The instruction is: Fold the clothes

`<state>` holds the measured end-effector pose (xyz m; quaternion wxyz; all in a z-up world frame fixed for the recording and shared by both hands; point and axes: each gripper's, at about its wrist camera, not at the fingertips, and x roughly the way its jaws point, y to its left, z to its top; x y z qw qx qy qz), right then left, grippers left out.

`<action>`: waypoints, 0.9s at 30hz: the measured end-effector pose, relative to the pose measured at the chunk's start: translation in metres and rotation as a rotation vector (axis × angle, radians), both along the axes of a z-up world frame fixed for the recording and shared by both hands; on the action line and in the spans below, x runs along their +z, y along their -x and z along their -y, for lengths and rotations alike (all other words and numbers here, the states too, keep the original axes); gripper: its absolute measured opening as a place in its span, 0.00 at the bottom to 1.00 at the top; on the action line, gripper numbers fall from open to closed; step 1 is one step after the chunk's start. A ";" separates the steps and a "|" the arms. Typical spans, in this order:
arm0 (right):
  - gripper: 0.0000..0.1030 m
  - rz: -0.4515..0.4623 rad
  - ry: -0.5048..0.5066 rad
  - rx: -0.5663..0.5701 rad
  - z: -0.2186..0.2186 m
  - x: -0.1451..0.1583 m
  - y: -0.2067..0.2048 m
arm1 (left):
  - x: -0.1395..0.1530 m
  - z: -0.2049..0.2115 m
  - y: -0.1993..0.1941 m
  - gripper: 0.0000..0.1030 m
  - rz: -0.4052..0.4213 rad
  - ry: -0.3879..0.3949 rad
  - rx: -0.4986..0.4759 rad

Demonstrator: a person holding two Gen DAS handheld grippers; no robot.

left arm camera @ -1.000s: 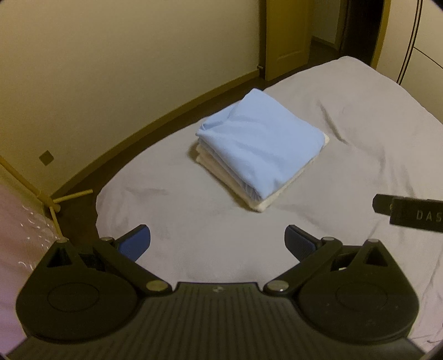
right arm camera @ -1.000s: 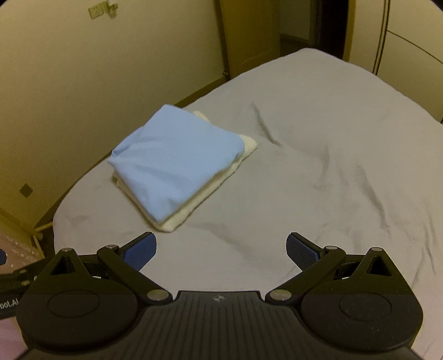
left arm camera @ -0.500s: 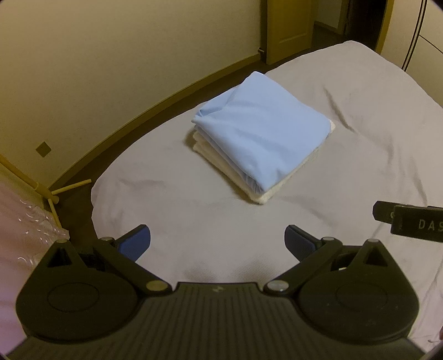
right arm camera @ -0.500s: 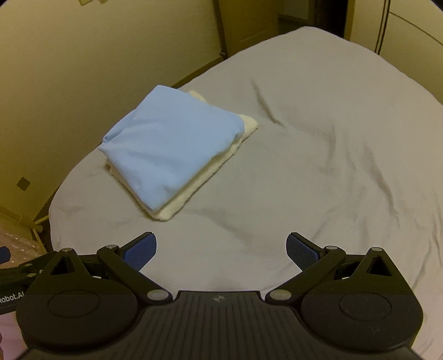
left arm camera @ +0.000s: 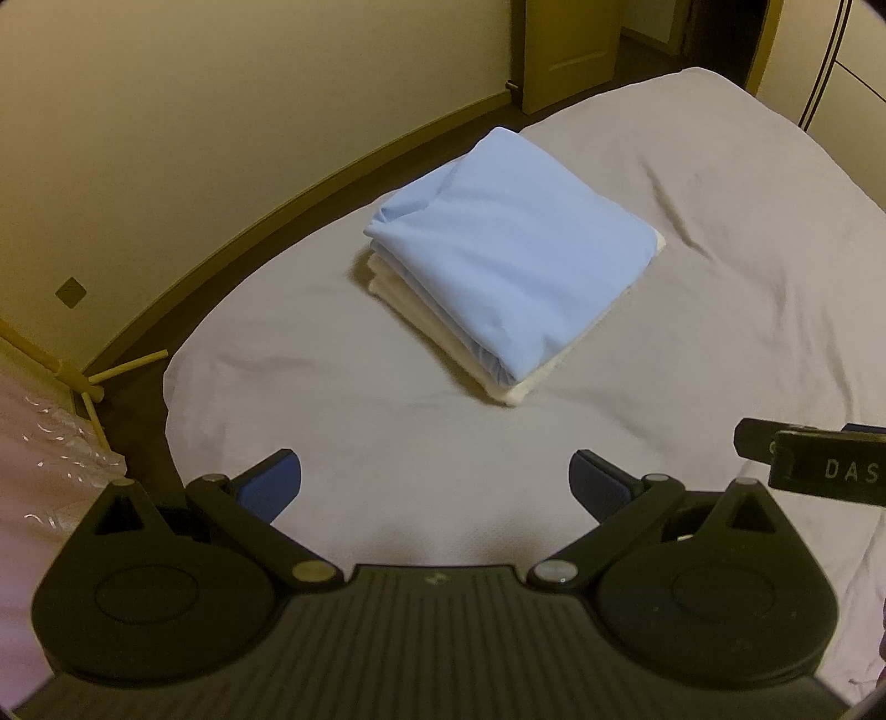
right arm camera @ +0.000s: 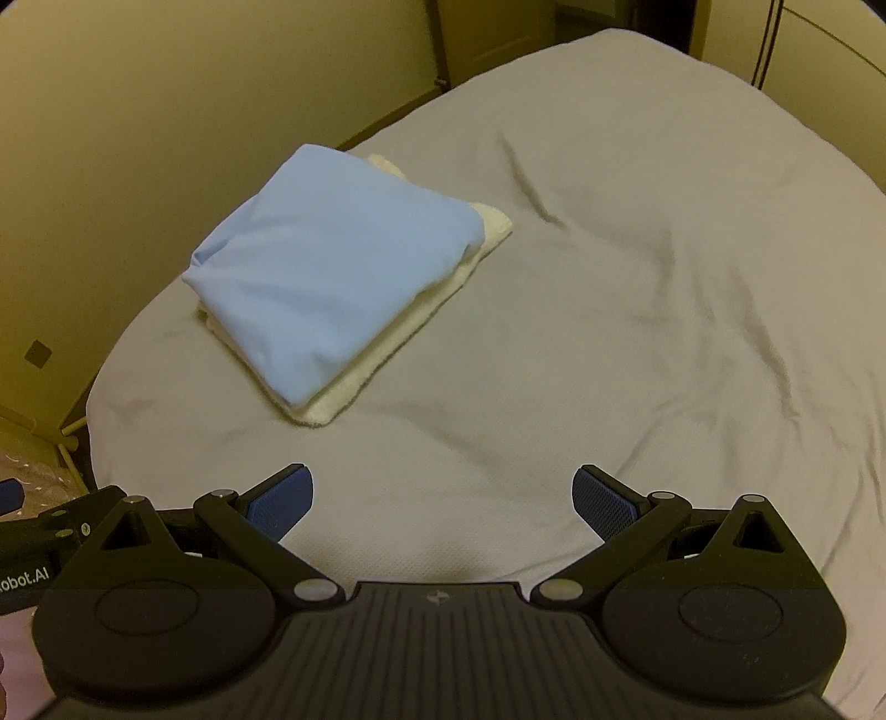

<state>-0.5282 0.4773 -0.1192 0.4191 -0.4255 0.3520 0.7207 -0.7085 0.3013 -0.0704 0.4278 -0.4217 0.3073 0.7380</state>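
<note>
A folded light-blue garment [left arm camera: 515, 260] [right arm camera: 326, 282] lies on top of a folded cream one [left arm camera: 515, 390] [right arm camera: 387, 360], stacked on the grey bed sheet [left arm camera: 720, 310] [right arm camera: 637, 310]. My left gripper [left arm camera: 434, 482] hovers open over the near part of the bed, well short of the stack, with nothing between its blue pads. My right gripper [right arm camera: 443, 495] is open too, empty, with the stack ahead and to its left. In the left wrist view the right gripper's black body [left arm camera: 814, 468] shows at the right edge.
A yellowish wall [left arm camera: 194, 138] with a dark baseboard runs along the bed's left side. A wooden stand [left arm camera: 94, 382] and clear plastic wrap [left arm camera: 50, 454] sit at the lower left. A door [left arm camera: 570, 50] and wardrobe panels [right arm camera: 819, 50] stand beyond the bed.
Both grippers have drifted back and tilted, so the stack sits slightly lower and farther right in the left view. Both stay open; the clothes have not moved.
</note>
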 end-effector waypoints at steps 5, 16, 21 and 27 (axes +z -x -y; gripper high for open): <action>1.00 -0.007 0.006 0.010 0.001 -0.001 0.006 | 0.001 0.001 0.002 0.99 -0.010 -0.002 -0.001; 1.00 -0.033 -0.008 0.004 0.009 0.007 0.007 | 0.008 0.006 0.005 0.99 -0.030 -0.021 -0.001; 1.00 -0.043 -0.027 -0.001 0.015 0.014 0.003 | 0.015 0.009 0.003 0.99 -0.037 -0.036 -0.005; 1.00 -0.062 -0.055 -0.016 0.024 0.026 -0.006 | 0.026 0.021 -0.002 0.99 -0.050 -0.071 -0.016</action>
